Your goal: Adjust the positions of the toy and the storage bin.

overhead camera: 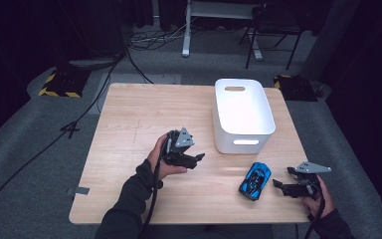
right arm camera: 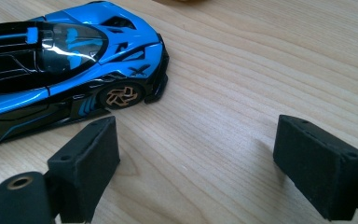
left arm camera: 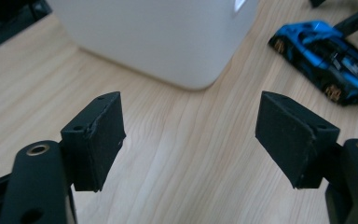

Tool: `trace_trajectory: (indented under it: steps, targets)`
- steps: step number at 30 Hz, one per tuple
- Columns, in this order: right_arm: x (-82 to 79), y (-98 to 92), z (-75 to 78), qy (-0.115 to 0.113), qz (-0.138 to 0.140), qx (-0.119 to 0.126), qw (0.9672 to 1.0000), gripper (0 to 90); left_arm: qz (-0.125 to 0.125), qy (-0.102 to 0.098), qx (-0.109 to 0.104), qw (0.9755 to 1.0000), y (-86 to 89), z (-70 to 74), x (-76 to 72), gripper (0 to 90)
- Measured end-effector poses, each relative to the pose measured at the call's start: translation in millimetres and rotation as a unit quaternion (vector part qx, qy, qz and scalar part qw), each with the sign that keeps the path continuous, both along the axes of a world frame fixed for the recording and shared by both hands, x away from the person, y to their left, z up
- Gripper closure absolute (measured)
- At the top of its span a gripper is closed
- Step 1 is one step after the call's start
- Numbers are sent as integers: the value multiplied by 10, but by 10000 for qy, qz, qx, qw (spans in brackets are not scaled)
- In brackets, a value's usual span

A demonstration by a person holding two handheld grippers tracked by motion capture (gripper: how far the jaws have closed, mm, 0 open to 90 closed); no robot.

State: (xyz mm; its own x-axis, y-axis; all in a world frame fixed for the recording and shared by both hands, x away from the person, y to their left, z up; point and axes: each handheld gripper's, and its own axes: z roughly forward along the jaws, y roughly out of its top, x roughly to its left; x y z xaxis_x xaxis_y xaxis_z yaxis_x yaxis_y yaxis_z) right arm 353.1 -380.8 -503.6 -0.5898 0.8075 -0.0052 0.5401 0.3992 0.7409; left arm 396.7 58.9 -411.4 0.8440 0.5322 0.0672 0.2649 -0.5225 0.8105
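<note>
Holding: a person grips one two-jaw gripper in each hand over a wooden table (overhead camera: 129, 129); nothing sits between either pair of jaws.
Left gripper (overhead camera: 199, 158): lower centre of the high view, lifted off the tabletop, body tilted, jaws aimed toward frame right at the bin and car.
Left hand (overhead camera: 160, 158): wraps the gripper body from the left side, wrist bent, dark sleeve entering from the bottom edge; cable hangs down along the forearm.
Left jaws: spread apart, released, bare wood between the pads in the left gripper view.
Right gripper (overhead camera: 277, 183): lower right of the high view, low and roughly level, jaws aimed frame left at the car.
Right hand (overhead camera: 318, 196): lower right corner, fingers curled around the rear of the gripper.
Right jaws: apart and released; left pad just beside the car's side in the right gripper view, contact not readable.
Toy car (overhead camera: 255, 180): blue and black, on the table at lower right, between both grippers, near the bin's front corner.
White bin (overhead camera: 266, 112): upper right of the table, upright.
Cut off: car's rear leaves the left edge of the right gripper view; bin top cropped in the left gripper view.
Hard to make out: right fingertips blend into the car's shadow; room beyond the table very dark.
</note>
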Motion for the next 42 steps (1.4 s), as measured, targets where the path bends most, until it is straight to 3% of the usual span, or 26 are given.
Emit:
trace_trajectory:
  steps: [4,11,21,29,35,37,40,42]
  targets:
    - [0,0,0,0,-1,-2,10000,143,-160,-107,-96,9998,-153,100,21,259]
    - [-1,0,0,0,1,1,10000,143,-439,-309,-36,9985,-396,248,50,273]
    - [-1,0,0,-1,2,-1,10000,143,-731,-413,-71,9964,-727,380,138,299]
    - [-2,-1,0,-2,4,-3,10000,143,-845,-346,-105,9958,-1060,390,215,320]
    - [-4,1,0,2,2,3,10000,143,-848,-222,15,9962,-1273,342,294,323]
    - [-3,0,0,-1,4,1,10000,143,-817,-110,26,9966,-1323,320,334,352]
    - [-3,-2,0,-2,17,-10,10000,143,-736,-94,92,9972,-1367,276,376,386]
    - [-2,-2,0,-4,19,-10,10000,143,-594,-66,252,9979,-1395,237,407,429]
